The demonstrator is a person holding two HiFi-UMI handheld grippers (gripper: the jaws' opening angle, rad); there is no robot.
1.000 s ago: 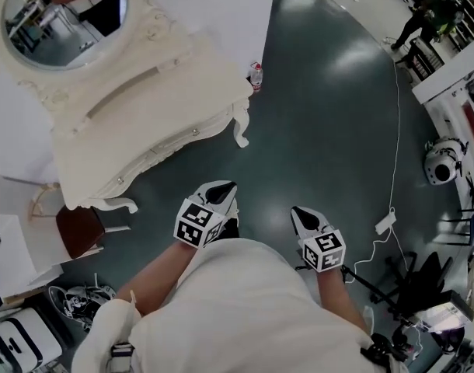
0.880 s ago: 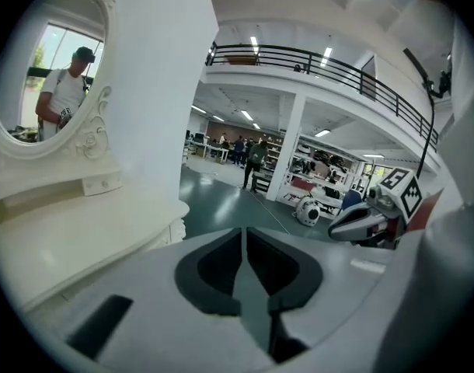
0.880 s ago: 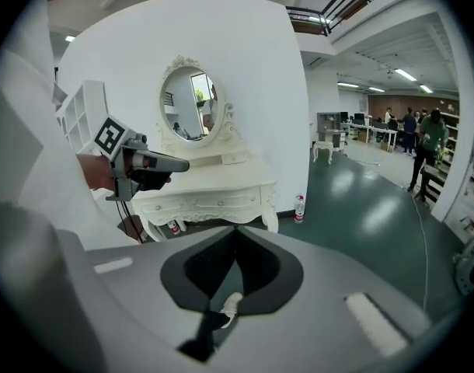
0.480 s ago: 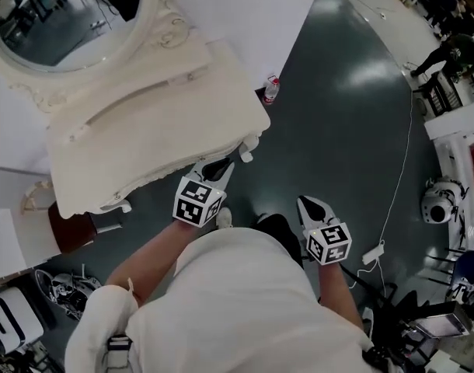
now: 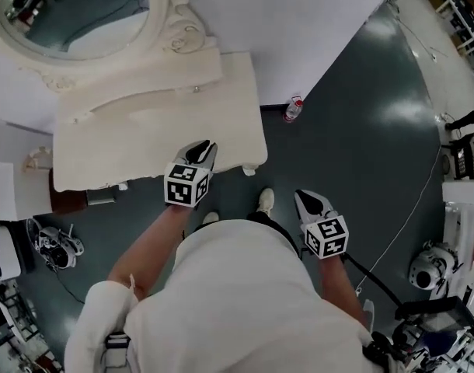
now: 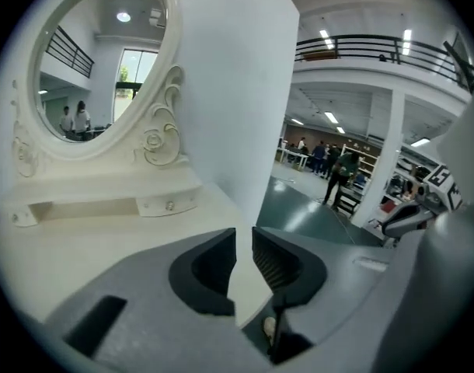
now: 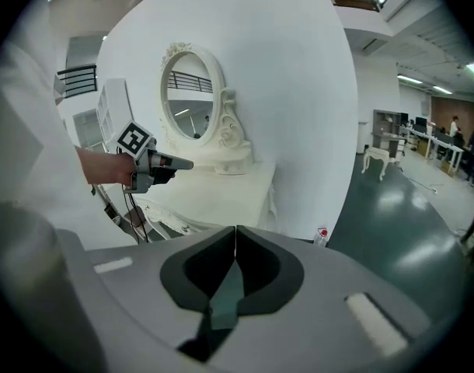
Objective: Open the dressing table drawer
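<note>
Left gripper (image 5: 198, 151) over front edge of white dressing table (image 5: 144, 127), tips aimed across tabletop — jaws have just been opening, now narrowly apart, nothing between them. Right gripper (image 5: 308, 203) well off to right over dark floor (image 5: 353, 146), jaws closed together, empty. Drawer front (image 7: 177, 222) under tabletop edge — flush, not pulled out. Oval mirror (image 5: 74, 10) at back of table; water bottle (image 5: 294, 109) on floor near table's right end.

The mirror (image 5: 74, 14) stands at the worktop's (image 5: 144, 142) back, a bottle (image 5: 294, 109) on the floor (image 5: 361, 130) to its right, the left tool (image 5: 202, 148) above its front edge.
</note>
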